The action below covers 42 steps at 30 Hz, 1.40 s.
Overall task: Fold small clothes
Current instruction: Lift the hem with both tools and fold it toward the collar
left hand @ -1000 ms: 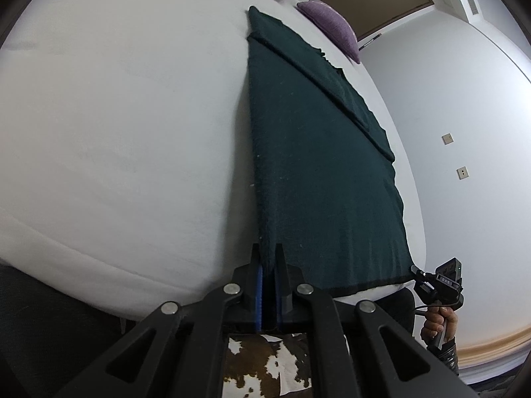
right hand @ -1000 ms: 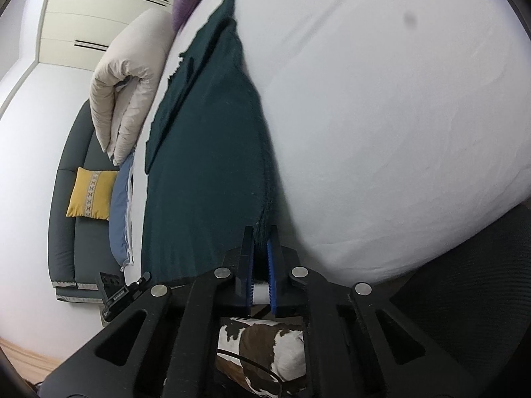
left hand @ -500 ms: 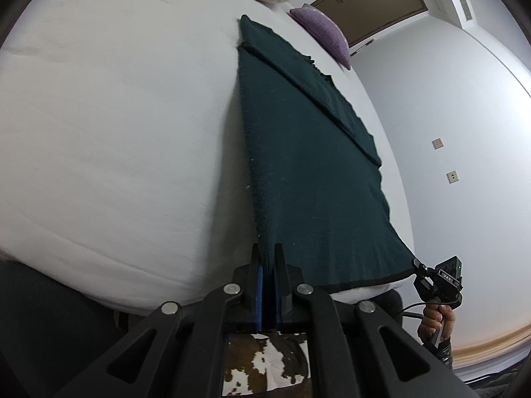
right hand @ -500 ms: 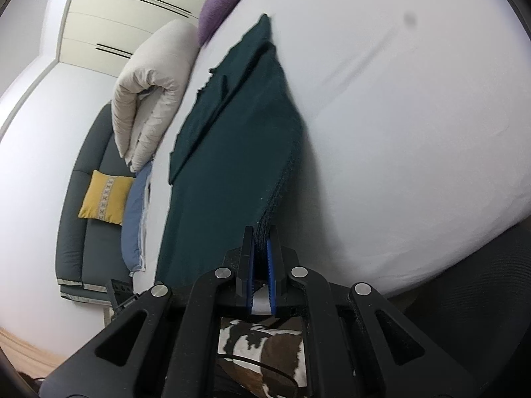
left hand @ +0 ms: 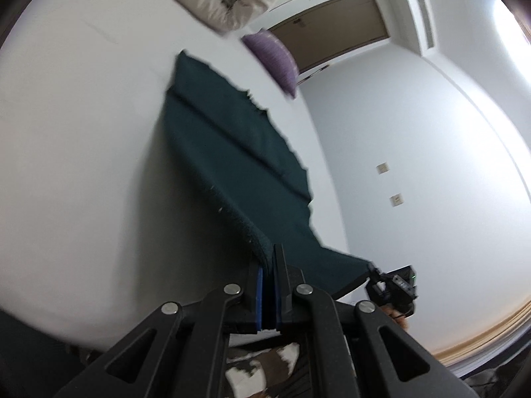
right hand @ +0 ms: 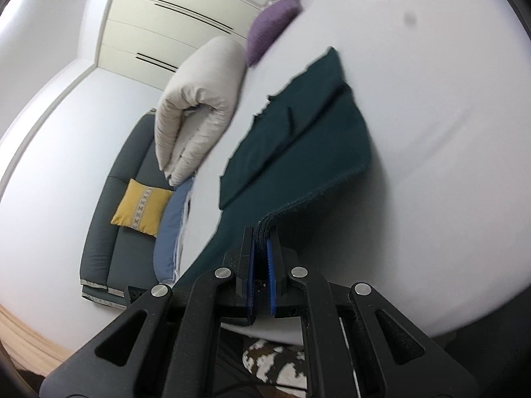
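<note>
A dark green garment lies lengthwise on the white bed, with a narrower layer folded along its far side. My left gripper is shut on its near left corner, lifted off the sheet. In the right wrist view the same garment runs away from me, and my right gripper is shut on its near right corner, also raised. The near hem hangs taut between both grippers. The other gripper shows at the lower right of the left wrist view, pinching that hem.
A rolled beige duvet and a purple pillow lie at the bed's far end. A dark grey sofa with a yellow cushion stands beyond the bed. A cowhide-patterned surface lies below the grippers.
Both grippers have risen and tilted upward, lifting the garment's near edge off the bed. The cloth's near half now slopes up from the sheet; more of the room's far side shows.
</note>
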Motion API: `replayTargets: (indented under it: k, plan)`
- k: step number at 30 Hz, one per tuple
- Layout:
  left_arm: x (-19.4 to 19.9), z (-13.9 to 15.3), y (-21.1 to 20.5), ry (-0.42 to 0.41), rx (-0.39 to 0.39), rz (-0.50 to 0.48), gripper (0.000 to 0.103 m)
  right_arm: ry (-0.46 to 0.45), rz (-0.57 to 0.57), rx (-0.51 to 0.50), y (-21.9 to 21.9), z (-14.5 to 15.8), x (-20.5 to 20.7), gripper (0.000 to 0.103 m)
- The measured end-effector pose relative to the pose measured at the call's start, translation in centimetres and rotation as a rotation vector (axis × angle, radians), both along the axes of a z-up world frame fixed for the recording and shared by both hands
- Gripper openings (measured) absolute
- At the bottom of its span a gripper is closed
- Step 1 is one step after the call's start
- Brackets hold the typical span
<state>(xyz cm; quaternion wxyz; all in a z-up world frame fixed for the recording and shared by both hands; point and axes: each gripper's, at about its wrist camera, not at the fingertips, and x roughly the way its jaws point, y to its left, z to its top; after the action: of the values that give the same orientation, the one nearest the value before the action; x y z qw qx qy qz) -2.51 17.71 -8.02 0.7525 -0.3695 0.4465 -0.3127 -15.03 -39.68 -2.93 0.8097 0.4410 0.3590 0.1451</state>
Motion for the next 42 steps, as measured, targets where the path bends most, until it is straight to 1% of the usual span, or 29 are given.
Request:
replayTargets:
  k: [3, 8, 11, 14, 20, 26, 29, 34, 38, 41, 42]
  plan:
    - [1.7, 1.0, 0.1, -0.012, -0.054, 0.024, 0.005, -0.029, -0.012, 0.008, -0.3, 1.4, 1.6, 0.005]
    - [5.3, 2.3, 0.1, -0.029, -0.115, 0.061, 0.005, -0.061, -0.032, 0.002, -0.9, 3.5, 5.5, 0.005]
    - [8.0, 2.6, 0.2, -0.036, -0.129, 0.092, 0.005, -0.076, -0.053, 0.003, -1.6, 4.3, 7.9, 0.005]
    - [11.2, 2.4, 0.2, -0.024, -0.154, 0.118, 0.005, -0.087, -0.069, 0.004, -2.2, 4.9, 11.3, 0.005]
    - [17.6, 1.9, -0.9, -0.019, -0.152, 0.140, 0.005, -0.076, -0.095, -0.019, -3.2, 4.6, 18.0, 0.005]
    - [24.1, 0.5, -1.6, -0.008, -0.117, 0.177, 0.005, -0.051, -0.145, -0.051, -5.0, 2.9, 24.5, 0.005]
    - [27.4, -0.5, -2.0, 0.003, -0.092, 0.197, 0.005, -0.014, -0.173, -0.063, -5.9, 1.1, 28.4, 0.005]
    - [32.5, -3.6, -3.1, 0.048, -0.033, 0.226, 0.005, 0.043, -0.203, -0.084, -7.1, -2.5, 33.8, 0.005]
    - [35.6, -6.1, -3.1, 0.088, -0.005, 0.249, 0.006, 0.090, -0.221, -0.100, -8.3, -5.2, 37.5, 0.005]
    - [37.6, -7.7, -3.1, 0.120, 0.015, 0.266, 0.007, 0.110, -0.232, -0.089, -9.1, -7.1, 39.6, 0.006]
    - [38.2, -8.2, -3.3, 0.132, 0.019, 0.264, 0.007, 0.121, -0.237, -0.092, -9.2, -7.7, 40.2, 0.007]
